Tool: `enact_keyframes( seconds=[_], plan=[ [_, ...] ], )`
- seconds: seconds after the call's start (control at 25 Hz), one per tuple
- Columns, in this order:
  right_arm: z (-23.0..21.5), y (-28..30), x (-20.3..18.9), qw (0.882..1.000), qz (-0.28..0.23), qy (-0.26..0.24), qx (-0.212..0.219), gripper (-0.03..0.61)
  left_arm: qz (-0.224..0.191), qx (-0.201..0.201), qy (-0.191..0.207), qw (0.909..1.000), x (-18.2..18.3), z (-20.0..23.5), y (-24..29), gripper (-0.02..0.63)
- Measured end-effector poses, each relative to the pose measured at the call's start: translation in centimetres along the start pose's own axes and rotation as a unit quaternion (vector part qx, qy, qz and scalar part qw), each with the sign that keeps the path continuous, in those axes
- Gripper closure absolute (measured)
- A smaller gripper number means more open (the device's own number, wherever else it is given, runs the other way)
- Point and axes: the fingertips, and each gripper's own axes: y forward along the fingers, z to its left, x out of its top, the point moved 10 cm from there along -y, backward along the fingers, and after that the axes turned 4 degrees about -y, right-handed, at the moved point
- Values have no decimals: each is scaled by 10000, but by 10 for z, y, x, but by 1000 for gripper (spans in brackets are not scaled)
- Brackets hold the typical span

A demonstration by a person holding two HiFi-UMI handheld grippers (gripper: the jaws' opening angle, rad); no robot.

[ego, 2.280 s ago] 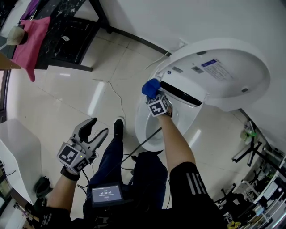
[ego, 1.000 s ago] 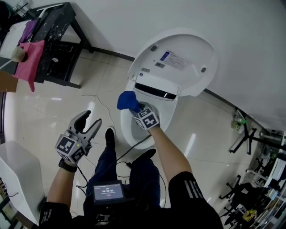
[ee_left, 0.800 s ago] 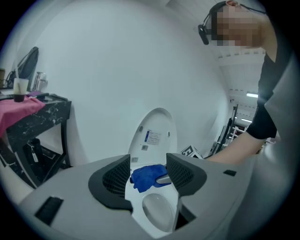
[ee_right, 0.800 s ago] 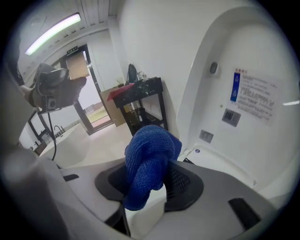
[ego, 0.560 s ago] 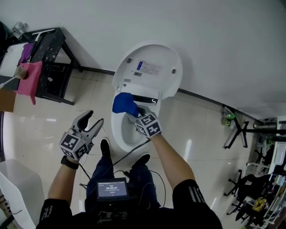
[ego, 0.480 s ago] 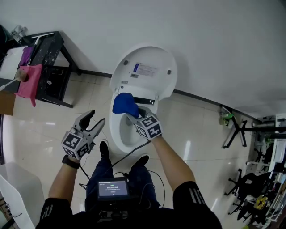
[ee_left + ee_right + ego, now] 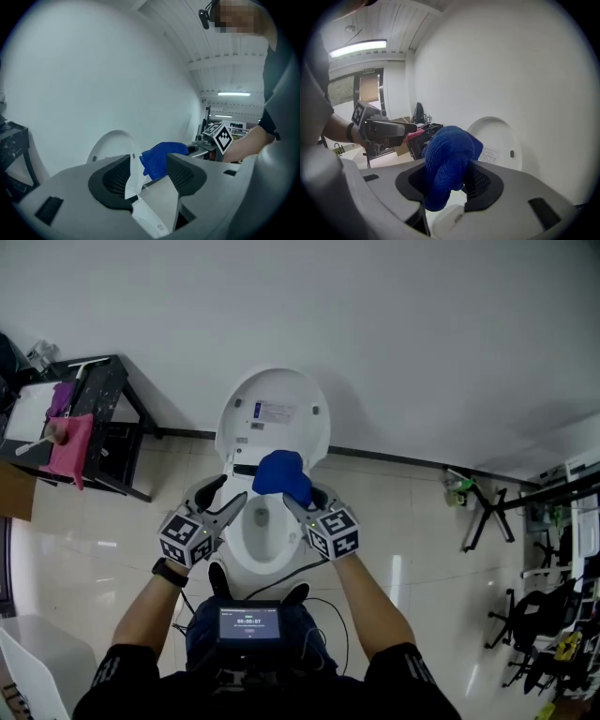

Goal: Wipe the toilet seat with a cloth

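Observation:
The white toilet (image 7: 246,557) stands against the wall with its lid (image 7: 272,416) raised. My right gripper (image 7: 292,501) is shut on a bunched blue cloth (image 7: 281,474), held above the back of the bowl. In the right gripper view the cloth (image 7: 447,159) bulges up between the jaws, with the lid (image 7: 494,140) behind it. My left gripper (image 7: 228,491) hovers over the bowl's left rim, open and holding nothing. In the left gripper view the lid's edge (image 7: 131,164) shows in the gap between its jaws, and the cloth (image 7: 157,159) is just beyond.
A black table (image 7: 103,390) with a pink cloth (image 7: 70,444) hanging from it stands at the left by the wall. A black stand (image 7: 487,514) and more equipment are at the right. A cable runs across the floor tiles below the bowl.
The view has swung so the toilet sits centred. My left gripper has risen from low left to the bowl's left rim. The right gripper still holds the cloth over the bowl.

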Motion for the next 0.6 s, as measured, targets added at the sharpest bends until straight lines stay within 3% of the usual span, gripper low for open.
enact_keyframes(
  seconds=[0.24,0.6],
  plan=[
    [-1,-65,18,9983,-459,99,-347,391,-121,-323,174,9993,27,-34,16,380],
    [4,-130,38,9920,-1020,-12,-749,399,-167,-492,247,9983,40,-69,11,380]
  ],
)
